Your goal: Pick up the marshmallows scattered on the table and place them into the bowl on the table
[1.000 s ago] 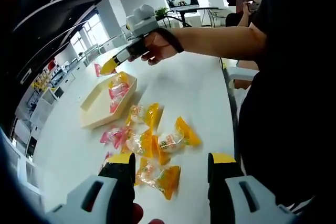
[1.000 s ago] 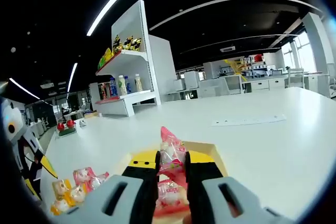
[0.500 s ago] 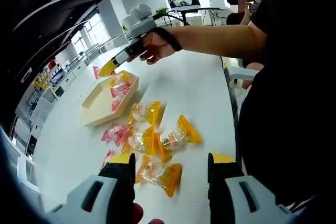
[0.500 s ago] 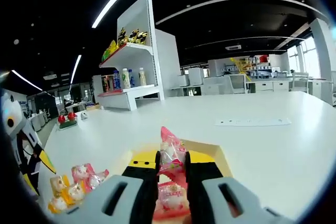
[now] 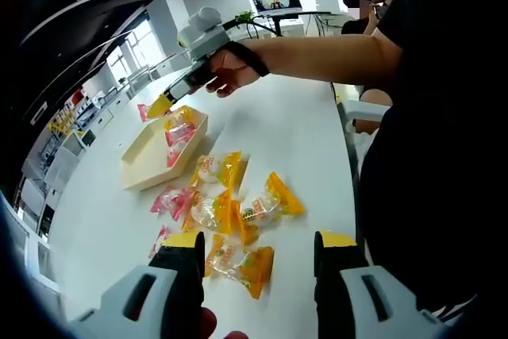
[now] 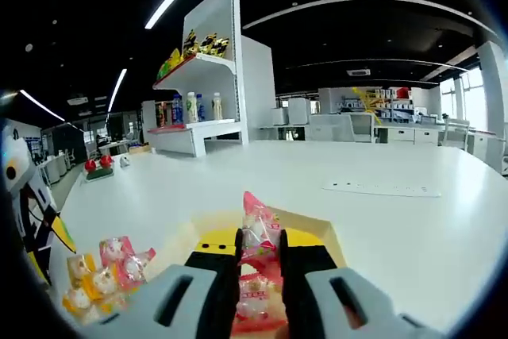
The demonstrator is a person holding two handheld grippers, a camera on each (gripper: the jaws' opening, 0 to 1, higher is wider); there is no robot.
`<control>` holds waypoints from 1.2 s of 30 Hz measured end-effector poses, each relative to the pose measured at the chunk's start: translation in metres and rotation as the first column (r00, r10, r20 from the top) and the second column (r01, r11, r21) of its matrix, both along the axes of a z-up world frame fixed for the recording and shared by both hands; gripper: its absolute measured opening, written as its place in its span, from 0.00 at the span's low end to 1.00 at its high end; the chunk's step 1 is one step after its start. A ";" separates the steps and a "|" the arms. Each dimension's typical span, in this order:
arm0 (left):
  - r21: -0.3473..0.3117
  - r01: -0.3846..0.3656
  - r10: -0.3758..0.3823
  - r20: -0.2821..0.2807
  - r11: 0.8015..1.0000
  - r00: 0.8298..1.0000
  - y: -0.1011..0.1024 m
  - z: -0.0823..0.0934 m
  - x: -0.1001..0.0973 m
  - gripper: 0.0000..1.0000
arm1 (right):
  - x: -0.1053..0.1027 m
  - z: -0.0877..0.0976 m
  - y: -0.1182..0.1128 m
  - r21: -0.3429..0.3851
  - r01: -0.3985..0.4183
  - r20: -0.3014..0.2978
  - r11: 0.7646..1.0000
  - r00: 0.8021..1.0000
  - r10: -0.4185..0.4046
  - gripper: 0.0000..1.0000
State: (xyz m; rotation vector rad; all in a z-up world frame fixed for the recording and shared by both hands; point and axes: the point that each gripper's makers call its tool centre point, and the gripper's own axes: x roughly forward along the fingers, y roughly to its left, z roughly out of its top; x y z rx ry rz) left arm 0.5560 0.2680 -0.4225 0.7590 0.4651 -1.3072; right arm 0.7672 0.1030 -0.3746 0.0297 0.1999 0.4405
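Slightly lower than before, our right gripper [image 6: 259,263] clamps a pink-wrapped marshmallow [image 6: 258,236] over the shallow wooden bowl [image 5: 148,155]. Our left gripper [image 5: 258,263] hangs, jaws apart, above scattered yellow and pink marshmallow packets [image 5: 230,208].

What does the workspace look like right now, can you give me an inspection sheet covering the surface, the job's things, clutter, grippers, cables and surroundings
Surface: white table, long, glossy.
Job's things: wooden bowl, rectangular, already holding wrapped marshmallows; loose yellow and pink wrapped marshmallows scattered near the left gripper; one yellow marshmallow packet lies between its jaws' line of sight.
Clutter: sheet of paper lying flat farther along the table.
Grippers: left gripper open, above the table; right gripper shut on a pink marshmallow packet, held over the bowl.
Cables: nothing seen.
Surroundings: open office; white shelf unit with bottles and snack packs; a seated person at the far end.
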 end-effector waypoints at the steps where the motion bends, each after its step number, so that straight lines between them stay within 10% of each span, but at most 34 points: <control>1: 0.001 -0.001 0.001 0.000 1.000 1.000 0.000 0.000 0.000 0.56 | 0.001 0.000 0.000 0.001 0.000 0.001 1.000 1.000 0.000 0.20; 36: 0.006 -0.004 0.004 -0.001 1.000 1.000 -0.002 -0.001 -0.003 0.56 | 0.022 -0.026 0.005 -0.104 -0.003 -0.092 0.995 0.996 -0.006 0.20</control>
